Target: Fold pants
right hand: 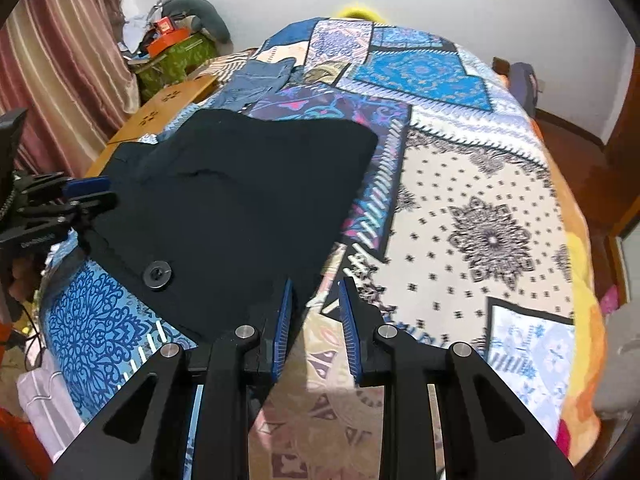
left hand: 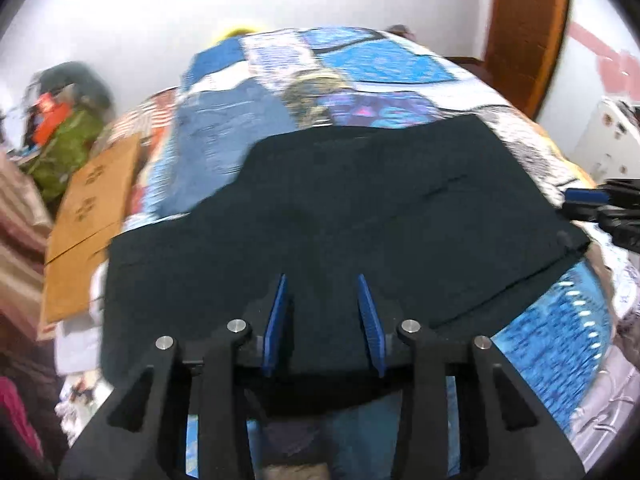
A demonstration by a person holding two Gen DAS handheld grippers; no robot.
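Note:
Black pants [left hand: 360, 208] lie flat on a patterned bedspread [left hand: 552, 352], folded into a broad dark shape. In the right wrist view the pants [right hand: 240, 200] show a black button [right hand: 157, 273] near their front edge. My left gripper [left hand: 323, 280] is open and empty, its blue pads above the near edge of the pants. My right gripper [right hand: 315, 282] is open and empty, just off the pants' right front corner, over the bedspread [right hand: 480, 220]. The left gripper also shows at the left edge of the right wrist view [right hand: 86, 194], by the pants' left side.
A blue garment [right hand: 256, 80] lies on the bed beyond the pants. A brown cardboard box [left hand: 88, 216] stands left of the bed. A cluttered green pile [right hand: 176, 56] and striped curtains [right hand: 60, 60] are at the far left. A wooden door frame [left hand: 528, 32] is at the right.

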